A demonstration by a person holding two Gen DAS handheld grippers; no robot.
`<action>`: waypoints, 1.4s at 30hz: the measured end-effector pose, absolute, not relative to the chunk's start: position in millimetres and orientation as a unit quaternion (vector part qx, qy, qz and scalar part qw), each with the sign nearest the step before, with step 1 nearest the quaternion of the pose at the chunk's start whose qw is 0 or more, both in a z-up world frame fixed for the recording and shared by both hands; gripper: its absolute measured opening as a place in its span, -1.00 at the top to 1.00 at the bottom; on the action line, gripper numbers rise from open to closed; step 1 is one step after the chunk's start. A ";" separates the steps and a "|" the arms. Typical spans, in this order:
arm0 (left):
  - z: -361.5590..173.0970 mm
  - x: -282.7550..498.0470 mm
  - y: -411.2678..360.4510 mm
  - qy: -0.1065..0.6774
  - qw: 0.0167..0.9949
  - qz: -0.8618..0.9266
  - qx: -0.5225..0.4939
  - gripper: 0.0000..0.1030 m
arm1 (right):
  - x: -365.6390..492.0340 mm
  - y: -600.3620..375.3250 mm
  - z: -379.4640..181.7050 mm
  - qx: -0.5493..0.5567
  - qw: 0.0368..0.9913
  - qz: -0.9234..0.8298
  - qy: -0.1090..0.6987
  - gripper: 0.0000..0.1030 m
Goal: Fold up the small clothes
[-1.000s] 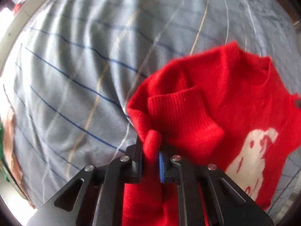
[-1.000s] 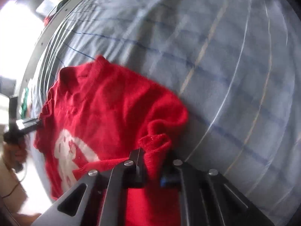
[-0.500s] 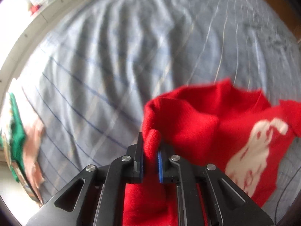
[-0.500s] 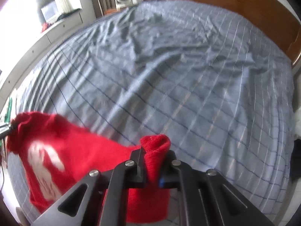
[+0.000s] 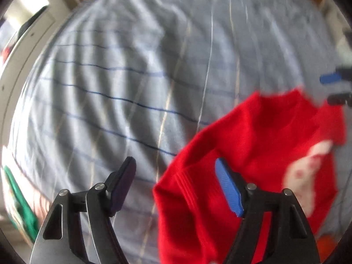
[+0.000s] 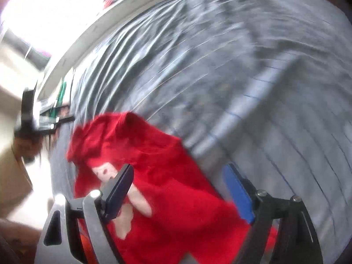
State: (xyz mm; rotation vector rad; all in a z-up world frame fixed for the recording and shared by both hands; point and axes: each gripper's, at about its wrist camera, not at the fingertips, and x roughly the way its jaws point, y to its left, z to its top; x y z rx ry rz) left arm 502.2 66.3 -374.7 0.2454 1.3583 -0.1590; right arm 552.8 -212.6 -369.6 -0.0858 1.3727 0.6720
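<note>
Red knitwear, a small red sweater (image 5: 259, 154) with a white animal print on its front, lies crumpled on the blue-grey checked bedsheet (image 5: 123, 83), toward the near edge of the bed. Both views are smeared by motion blur, so fine detail of the folds is lost.

The left gripper (image 5: 179, 187) is spread wide, its jaws holding nothing; the dark finger hangs over bare sheet while the blue-padded finger (image 5: 228, 189) sits above the sweater's ribbed sleeve, and whether it touches the knit cannot be told. The right gripper (image 6: 180, 193) is likewise spread wide over the sweater (image 6: 167, 176), one finger over the white print, the other above the garment's edge beside the sheet (its blue pad faces inward).

Green and pink clothing (image 5: 19, 202) lies at the bed's left edge. A white ledge (image 6: 92, 35) runs along that side under a bright window. Sheet wrinkles fan across the far half of the bed.
</note>
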 end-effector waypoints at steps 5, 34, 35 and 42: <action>-399.5 493.7 50.7 0.655 0.740 -0.103 0.113 0.87 | 551.5 -176.8 -439.5 -0.097 0.670 0.300 0.672 0.75; -256.3 393.8 189.6 0.566 0.822 0.043 0.038 -0.29 | 451.1 -238.7 -261.0 -0.048 0.797 0.066 0.598 -0.43; -245.1 379.6 197.9 0.575 0.817 0.042 0.035 -0.30 | 424.0 -249.2 -247.1 -0.033 0.793 0.040 0.608 -0.43; -177.6 282.5 214.0 0.624 0.777 0.077 -0.038 -0.40 | 380.7 -249.4 -220.7 0.064 0.769 -0.012 0.636 -0.51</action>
